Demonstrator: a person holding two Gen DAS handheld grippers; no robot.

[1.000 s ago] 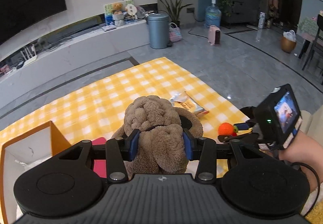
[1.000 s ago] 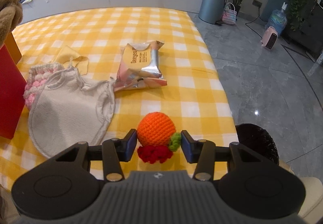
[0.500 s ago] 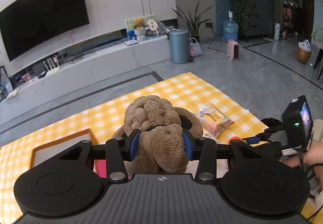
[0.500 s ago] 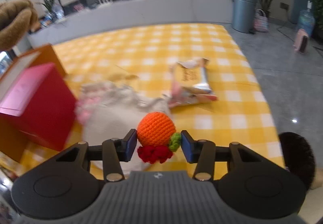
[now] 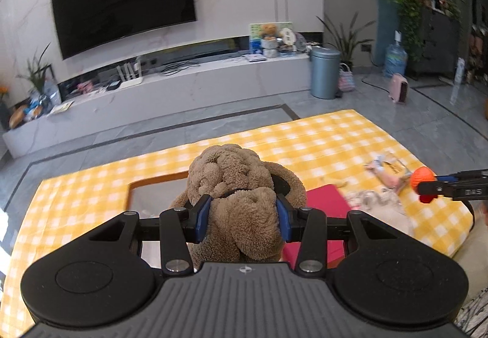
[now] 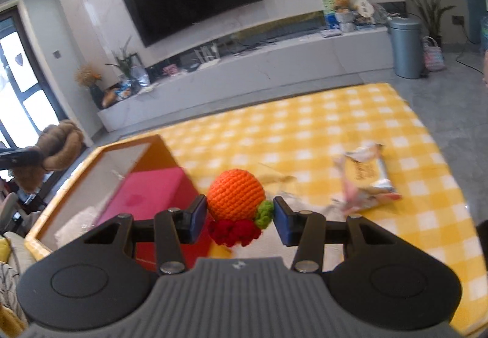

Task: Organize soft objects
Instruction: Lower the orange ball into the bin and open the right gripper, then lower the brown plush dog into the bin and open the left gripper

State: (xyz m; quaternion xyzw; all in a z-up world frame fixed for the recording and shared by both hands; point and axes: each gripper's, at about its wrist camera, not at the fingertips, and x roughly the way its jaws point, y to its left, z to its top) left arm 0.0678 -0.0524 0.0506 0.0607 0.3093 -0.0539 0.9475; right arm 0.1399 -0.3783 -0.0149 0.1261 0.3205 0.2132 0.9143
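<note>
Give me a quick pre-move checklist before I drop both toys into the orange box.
1. Left gripper shut on the brown plush toy: ok.
2. Right gripper shut on the orange crochet toy: ok.
3. Orange box open at the top: ok.
4. Room inside the box: cannot tell; the pink box fills part of it, and the plush hides the rest in the left view.
5. Plush over the box opening: ok by the left view.
6. Crochet toy over the opening: not ok; it sits near the pink box's right edge.
</note>
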